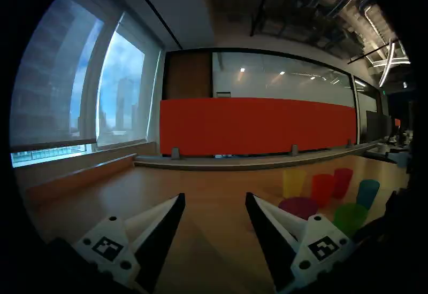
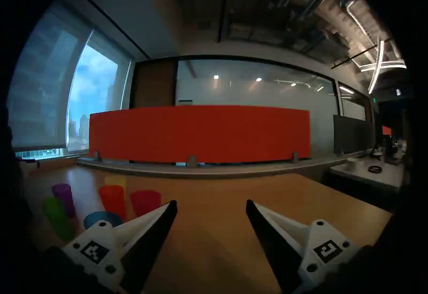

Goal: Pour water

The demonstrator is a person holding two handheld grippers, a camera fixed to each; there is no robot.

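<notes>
Plastic cups (image 1: 323,195) stand in a loose cluster on the wooden table (image 1: 214,179), to the right of the left gripper (image 1: 214,195) and a little beyond its fingertips. None of them is between its fingers. In the left gripper view, a yellow cup (image 1: 293,182), an orange cup (image 1: 322,186) and a red cup (image 1: 343,182) form the far row. A teal cup (image 1: 368,193) stands at the right. A purple cup (image 1: 298,207) and a green cup (image 1: 350,218) sit nearer, the green one just beside the right finger.

The left gripper's jaws are spread wide over bare tabletop. In the right gripper view, the cluster lies to the left of the right gripper (image 2: 211,203), whose jaws are likewise apart and hold nothing. Its left finger partly hides the teal cup.

A red partition (image 1: 257,125) runs along the table's far edge, and a window (image 1: 120,96) is at the far left.
</notes>
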